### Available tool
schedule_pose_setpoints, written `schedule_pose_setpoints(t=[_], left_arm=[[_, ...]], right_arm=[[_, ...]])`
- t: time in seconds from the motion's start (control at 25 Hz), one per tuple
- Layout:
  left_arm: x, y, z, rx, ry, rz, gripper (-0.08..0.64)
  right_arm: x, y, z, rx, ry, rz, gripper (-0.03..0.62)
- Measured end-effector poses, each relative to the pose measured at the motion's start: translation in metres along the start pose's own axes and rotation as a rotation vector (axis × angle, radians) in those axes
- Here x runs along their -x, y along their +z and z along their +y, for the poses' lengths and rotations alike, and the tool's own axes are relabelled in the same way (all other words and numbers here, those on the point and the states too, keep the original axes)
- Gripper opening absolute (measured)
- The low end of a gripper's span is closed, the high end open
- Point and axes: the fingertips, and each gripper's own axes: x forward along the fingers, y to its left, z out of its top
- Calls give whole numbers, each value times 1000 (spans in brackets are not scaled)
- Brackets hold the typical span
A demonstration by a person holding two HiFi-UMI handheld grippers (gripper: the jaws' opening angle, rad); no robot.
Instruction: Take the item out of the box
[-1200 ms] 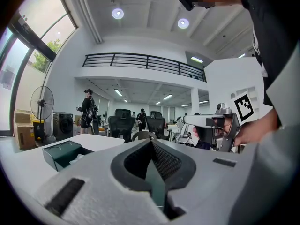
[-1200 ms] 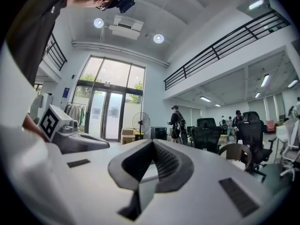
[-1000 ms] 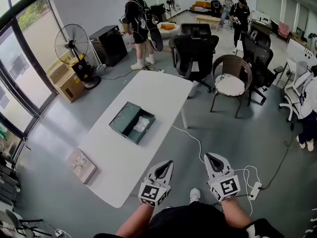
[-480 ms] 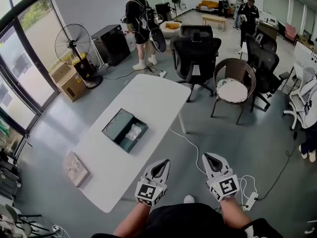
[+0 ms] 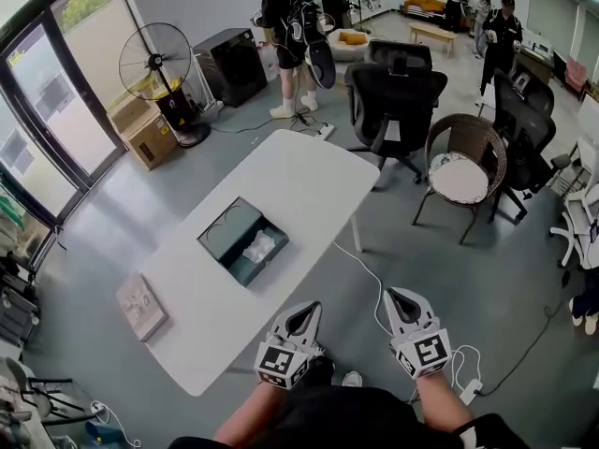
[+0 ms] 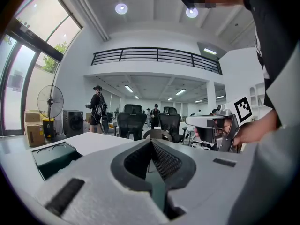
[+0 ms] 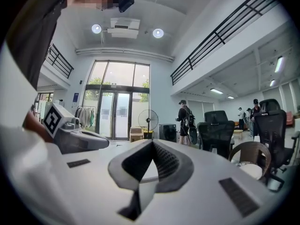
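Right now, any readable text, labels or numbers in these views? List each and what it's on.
No text is legible in any view.
Cubes on left gripper and right gripper: square marker patterns only, no letters.
Blue sign by the glass doors: too small to read.
Flat printed item on the floor: blurred.
Cardboard boxes: no print readable.

The dark green open box (image 5: 221, 235) sits midway on the white oblong tabletop (image 5: 290, 176), with a white crumpled item (image 5: 258, 246) in its right half. A flat tan board (image 5: 140, 305) lies on the floor left of the tabletop. A black office chair (image 5: 393, 92) stands behind the tabletop, with a brown wicker chair (image 5: 463, 152) to its right.
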Motion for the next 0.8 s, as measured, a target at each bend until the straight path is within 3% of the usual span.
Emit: schedule_pose_setpoints(t=[0.28, 0.8], left_arm=[[-25, 15, 65, 1, 35, -9, 12], [-23, 27, 192, 42, 105, -46, 12]], right_arm=[[-75, 11, 3, 18, 63, 10, 6], [-226, 24, 61, 72, 216, 21, 5]])
